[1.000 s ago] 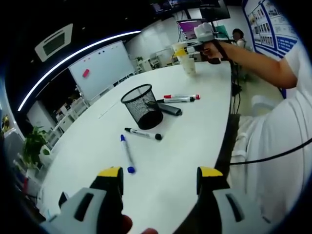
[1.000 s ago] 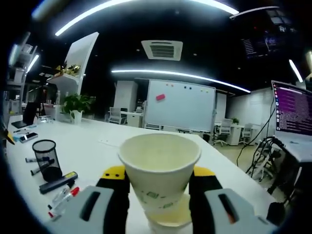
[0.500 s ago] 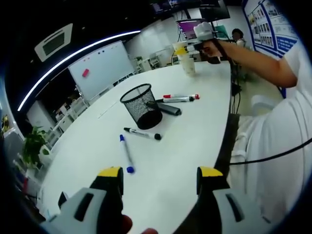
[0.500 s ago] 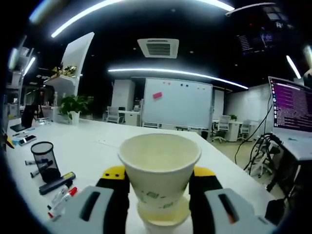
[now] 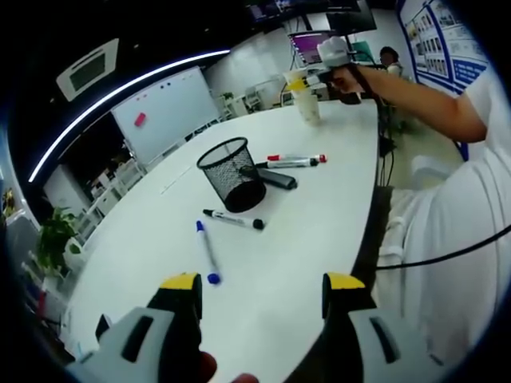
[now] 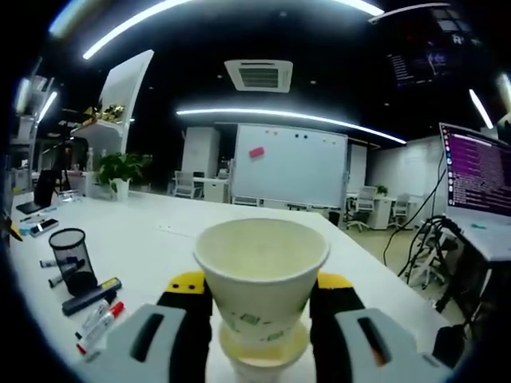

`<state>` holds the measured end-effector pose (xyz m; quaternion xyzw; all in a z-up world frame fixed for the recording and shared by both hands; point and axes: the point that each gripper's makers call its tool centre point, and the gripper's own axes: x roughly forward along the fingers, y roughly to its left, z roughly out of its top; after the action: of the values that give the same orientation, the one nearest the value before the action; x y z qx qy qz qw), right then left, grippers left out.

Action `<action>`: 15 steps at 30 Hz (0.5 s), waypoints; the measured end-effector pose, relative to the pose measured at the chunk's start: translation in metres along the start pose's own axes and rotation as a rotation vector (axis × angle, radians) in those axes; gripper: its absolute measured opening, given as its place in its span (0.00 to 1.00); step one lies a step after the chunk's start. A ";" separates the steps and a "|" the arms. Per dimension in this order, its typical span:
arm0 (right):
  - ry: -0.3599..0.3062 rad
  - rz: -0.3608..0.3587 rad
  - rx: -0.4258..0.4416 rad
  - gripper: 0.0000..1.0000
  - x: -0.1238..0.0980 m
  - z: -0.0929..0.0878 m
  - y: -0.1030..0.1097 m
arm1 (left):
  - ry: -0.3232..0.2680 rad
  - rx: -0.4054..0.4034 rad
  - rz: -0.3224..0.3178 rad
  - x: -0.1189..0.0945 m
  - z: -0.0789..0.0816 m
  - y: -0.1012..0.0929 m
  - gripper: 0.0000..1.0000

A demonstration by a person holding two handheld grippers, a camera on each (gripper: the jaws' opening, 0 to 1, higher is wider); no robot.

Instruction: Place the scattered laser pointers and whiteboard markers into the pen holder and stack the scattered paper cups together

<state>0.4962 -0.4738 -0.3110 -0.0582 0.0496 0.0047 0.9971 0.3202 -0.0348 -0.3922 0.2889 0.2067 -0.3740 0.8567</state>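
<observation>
My right tongs [image 6: 259, 307] grip a paper cup [image 6: 261, 275] over another cup [image 6: 259, 359]; left tongs [image 5: 262, 291] stand wide, low above the surface [image 5: 319, 207], pen holder [image 5: 231, 173] at 12 o'clock.

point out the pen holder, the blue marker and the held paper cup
pen holder [image 5: 231, 174], left gripper view, on its black mesh wall
blue marker [image 5: 207, 251], left gripper view, on the middle of its barrel
held paper cup [image 6: 261, 279], right gripper view, on its outer wall below the rim

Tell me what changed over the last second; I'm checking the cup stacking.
The right claw has kept its grip on the upper cup and eased it slightly lower over the cup beneath. The left claw stays open and idle. The holder and markers on the table lie unchanged.
</observation>
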 end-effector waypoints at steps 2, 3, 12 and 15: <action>0.007 -0.002 0.000 0.49 0.001 -0.003 -0.001 | 0.000 0.000 0.001 0.000 0.001 0.000 0.61; 0.008 -0.002 0.000 0.49 0.001 -0.003 -0.002 | 0.000 -0.002 0.005 -0.001 0.001 0.000 0.61; 0.016 -0.009 -0.003 0.49 -0.002 -0.007 0.001 | 0.002 0.007 -0.001 -0.001 0.002 -0.002 0.61; 0.022 -0.008 -0.005 0.49 -0.005 -0.009 0.002 | -0.001 0.006 0.000 -0.001 0.003 -0.002 0.61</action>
<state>0.4904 -0.4731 -0.3199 -0.0609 0.0604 0.0004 0.9963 0.3189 -0.0375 -0.3901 0.2914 0.2053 -0.3745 0.8560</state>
